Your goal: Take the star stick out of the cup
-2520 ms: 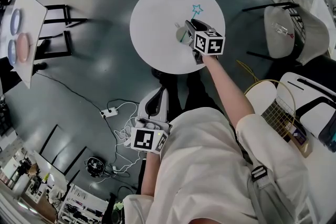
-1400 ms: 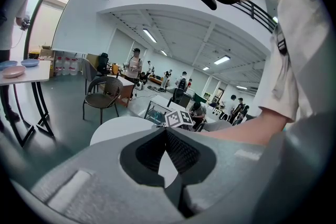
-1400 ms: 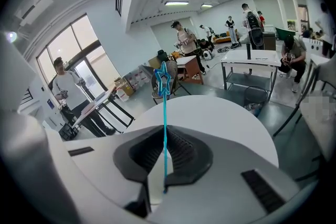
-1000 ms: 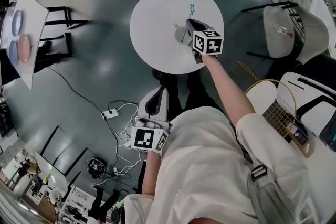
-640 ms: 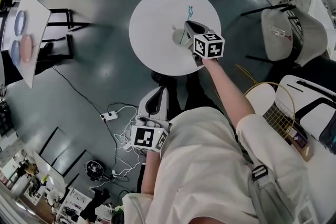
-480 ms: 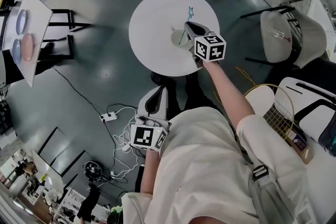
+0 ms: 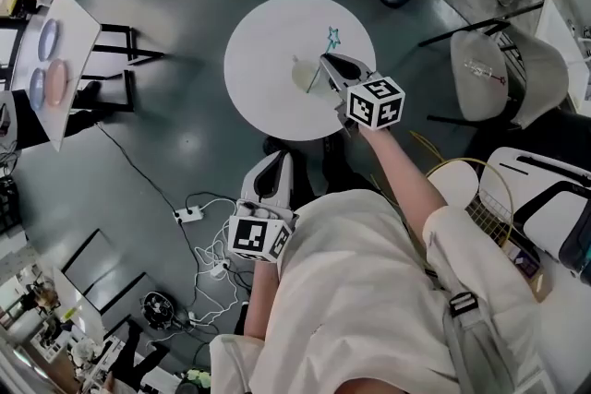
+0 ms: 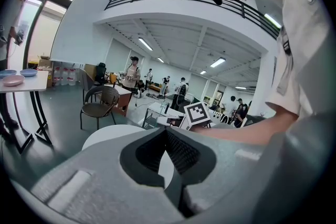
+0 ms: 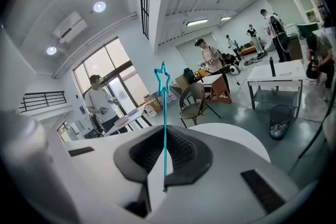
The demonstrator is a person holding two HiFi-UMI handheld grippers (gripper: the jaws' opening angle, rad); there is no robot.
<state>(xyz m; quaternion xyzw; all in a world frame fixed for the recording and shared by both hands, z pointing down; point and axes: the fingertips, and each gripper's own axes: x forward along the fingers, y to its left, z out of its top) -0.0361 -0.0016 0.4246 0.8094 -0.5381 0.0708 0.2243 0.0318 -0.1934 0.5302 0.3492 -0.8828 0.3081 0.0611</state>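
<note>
Right hand-held gripper pinching the thin star stick near the cup; a slack grip could drop it.

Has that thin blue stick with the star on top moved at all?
Yes. The thin blue star stick, gripped by the right hand-held gripper, has pulled away from the pale cup, toward the person.

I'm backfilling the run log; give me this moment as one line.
right hand-held gripper: shut on star stick | star stick: clear of cup | cup: on table | left hand-held gripper: shut, empty
</note>
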